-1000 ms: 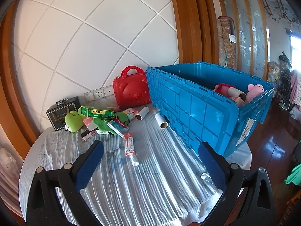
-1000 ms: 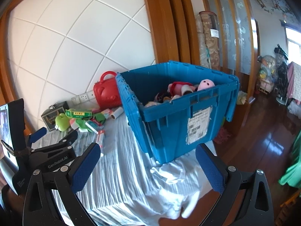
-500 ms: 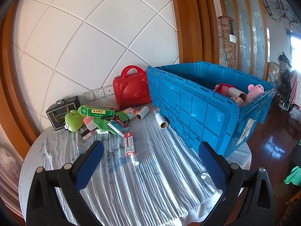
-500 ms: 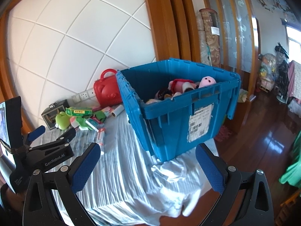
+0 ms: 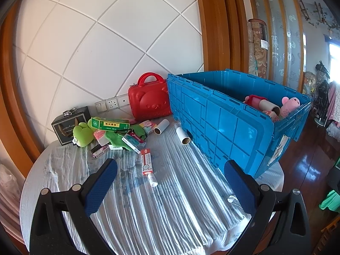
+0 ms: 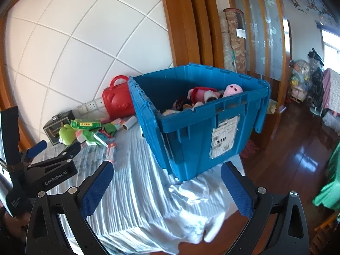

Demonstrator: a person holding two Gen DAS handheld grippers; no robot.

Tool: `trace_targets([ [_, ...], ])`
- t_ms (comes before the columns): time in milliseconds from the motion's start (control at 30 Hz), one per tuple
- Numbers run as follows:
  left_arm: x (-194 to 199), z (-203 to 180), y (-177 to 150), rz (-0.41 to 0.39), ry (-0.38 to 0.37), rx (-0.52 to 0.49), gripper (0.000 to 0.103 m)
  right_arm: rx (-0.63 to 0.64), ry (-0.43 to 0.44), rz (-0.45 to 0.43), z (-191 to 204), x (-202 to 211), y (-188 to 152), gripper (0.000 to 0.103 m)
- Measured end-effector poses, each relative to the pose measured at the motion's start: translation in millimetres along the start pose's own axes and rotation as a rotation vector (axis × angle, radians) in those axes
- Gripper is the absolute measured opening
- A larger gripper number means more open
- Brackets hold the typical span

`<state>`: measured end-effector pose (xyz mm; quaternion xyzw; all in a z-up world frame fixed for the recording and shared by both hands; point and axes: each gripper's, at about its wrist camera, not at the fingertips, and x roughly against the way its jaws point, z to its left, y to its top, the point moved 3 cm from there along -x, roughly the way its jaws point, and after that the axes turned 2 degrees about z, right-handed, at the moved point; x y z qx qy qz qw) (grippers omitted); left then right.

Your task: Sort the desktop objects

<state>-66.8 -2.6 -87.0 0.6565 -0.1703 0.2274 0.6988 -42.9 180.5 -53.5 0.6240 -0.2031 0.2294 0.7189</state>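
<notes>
A blue crate stands on the right of the cloth-covered table, holding plush toys and a cardboard tube. Loose items lie at the far left: a green box, a green plush, small cartons, a red-and-white box, a small white bottle, two paper rolls. My left gripper is open and empty above the table, also seen in the right wrist view. My right gripper is open and empty in front of the crate.
A red bear-faced case and a black box stand against the white wall. Wall sockets sit behind them. The table edge drops to a wooden floor on the right.
The right gripper has lifted and come slightly nearer the crate, so the view looks further into it. The left gripper has barely moved.
</notes>
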Motion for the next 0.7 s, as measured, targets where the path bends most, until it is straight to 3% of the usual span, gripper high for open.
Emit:
trace_targets([
  [700, 3.2, -5.5, 4.3, -0.037, -0.007, -0.003, 0.102, 0.006, 0.008, -0.005, 1.2, -1.0, 4.1, 0.102],
])
